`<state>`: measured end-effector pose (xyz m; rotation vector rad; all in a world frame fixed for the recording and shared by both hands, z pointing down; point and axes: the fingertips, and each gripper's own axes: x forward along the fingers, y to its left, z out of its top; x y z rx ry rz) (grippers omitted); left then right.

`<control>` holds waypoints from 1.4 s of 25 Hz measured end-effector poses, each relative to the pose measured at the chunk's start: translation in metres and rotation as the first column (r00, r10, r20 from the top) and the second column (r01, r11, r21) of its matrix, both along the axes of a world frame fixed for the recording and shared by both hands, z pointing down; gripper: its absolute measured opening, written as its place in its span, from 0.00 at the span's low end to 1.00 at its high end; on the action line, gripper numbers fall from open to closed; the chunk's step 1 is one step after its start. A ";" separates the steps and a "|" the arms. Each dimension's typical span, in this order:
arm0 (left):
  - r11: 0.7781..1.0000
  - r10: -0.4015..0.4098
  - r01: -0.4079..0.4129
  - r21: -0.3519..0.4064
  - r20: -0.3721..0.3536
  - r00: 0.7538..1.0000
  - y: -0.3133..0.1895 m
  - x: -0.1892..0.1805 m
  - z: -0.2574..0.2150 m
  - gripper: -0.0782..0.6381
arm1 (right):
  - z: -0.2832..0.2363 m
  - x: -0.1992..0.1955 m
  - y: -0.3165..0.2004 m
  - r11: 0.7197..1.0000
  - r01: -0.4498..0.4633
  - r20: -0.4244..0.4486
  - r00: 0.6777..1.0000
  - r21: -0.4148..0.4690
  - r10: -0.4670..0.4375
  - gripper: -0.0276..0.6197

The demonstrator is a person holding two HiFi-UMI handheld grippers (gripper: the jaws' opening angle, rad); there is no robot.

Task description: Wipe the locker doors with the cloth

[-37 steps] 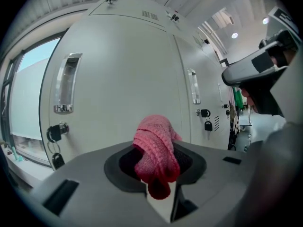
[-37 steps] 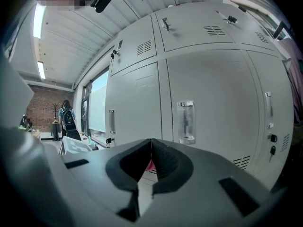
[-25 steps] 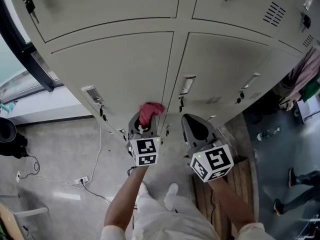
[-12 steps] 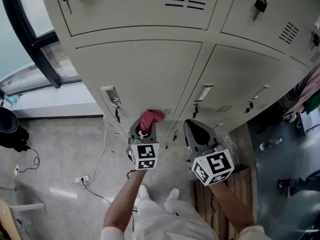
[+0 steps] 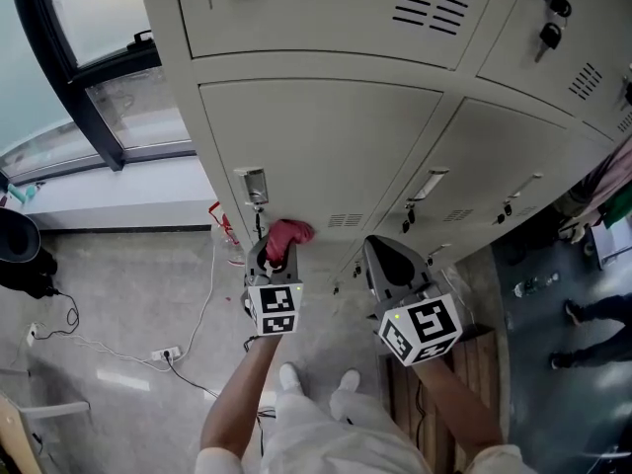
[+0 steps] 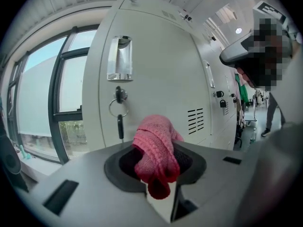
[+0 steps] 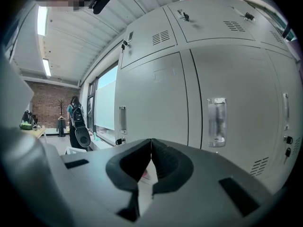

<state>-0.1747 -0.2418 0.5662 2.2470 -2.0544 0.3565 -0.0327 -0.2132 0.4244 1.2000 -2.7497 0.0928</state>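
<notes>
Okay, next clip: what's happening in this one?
A person faces a wall of grey lockers with a hand-held claw in each hand. The left claw is shut on a pink cloth, held up near a lower locker door, just right of the key hanging in its lock. Whether the cloth touches the door cannot be told. The right claw is shut and empty, held alongside.
</notes>
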 end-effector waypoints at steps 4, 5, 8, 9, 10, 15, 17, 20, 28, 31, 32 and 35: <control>1.000 -0.009 0.009 -0.007 0.003 1.000 0.006 -0.024 0.003 0.27 | -0.001 -0.018 0.004 1.000 0.006 -0.002 1.000 0.004 -0.006 0.05; 1.000 -0.011 0.011 -0.007 0.003 1.000 0.008 -0.029 0.004 0.27 | -0.001 -0.022 0.005 1.000 0.006 -0.002 1.000 0.005 -0.006 0.05; 1.000 -0.019 0.019 -0.002 0.004 1.000 0.011 -0.042 0.001 0.27 | -0.002 -0.034 0.007 1.000 0.012 -0.004 1.000 0.008 -0.012 0.05; 1.000 -0.021 0.021 0.000 0.004 1.000 0.012 -0.046 0.000 0.27 | -0.003 -0.037 0.008 1.000 0.014 -0.004 1.000 0.009 -0.014 0.05; 1.000 -0.022 0.022 0.002 0.004 1.000 0.013 -0.050 0.000 0.27 | -0.003 -0.041 0.009 1.000 0.016 -0.004 1.000 0.009 -0.016 0.05; 0.999 -0.041 0.041 0.004 -0.005 0.999 0.020 -0.067 0.001 0.27 | 0.000 -0.052 0.011 1.000 0.020 -0.002 1.000 0.005 -0.020 0.05; 0.999 -0.035 0.035 0.001 -0.009 0.999 0.025 -0.068 0.002 0.27 | -0.001 -0.053 0.012 1.000 0.018 -0.006 1.000 0.006 -0.018 0.05; 1.000 -0.024 0.024 -0.004 -0.020 1.000 0.034 -0.063 0.005 0.27 | -0.003 -0.051 0.014 1.000 0.017 -0.010 1.000 0.013 -0.017 0.05; 1.000 -0.010 0.011 0.020 -0.054 0.998 0.070 -0.031 -0.011 0.27 | -0.018 -0.031 0.022 0.999 0.018 0.013 1.000 0.033 -0.019 0.05; 0.999 0.006 -0.004 0.041 -0.062 0.998 0.087 -0.010 -0.028 0.27 | -0.024 -0.017 0.026 0.999 0.017 0.027 0.999 0.041 -0.018 0.05; 0.999 0.012 -0.008 0.050 -0.064 0.998 0.092 -0.003 -0.035 0.27 | -0.025 -0.013 0.027 0.999 0.016 0.032 0.999 0.042 -0.017 0.05; 0.996 0.029 -0.024 0.081 -0.070 0.997 0.105 0.016 -0.060 0.27 | -0.030 0.002 0.031 0.999 0.011 0.053 0.999 0.040 -0.013 0.05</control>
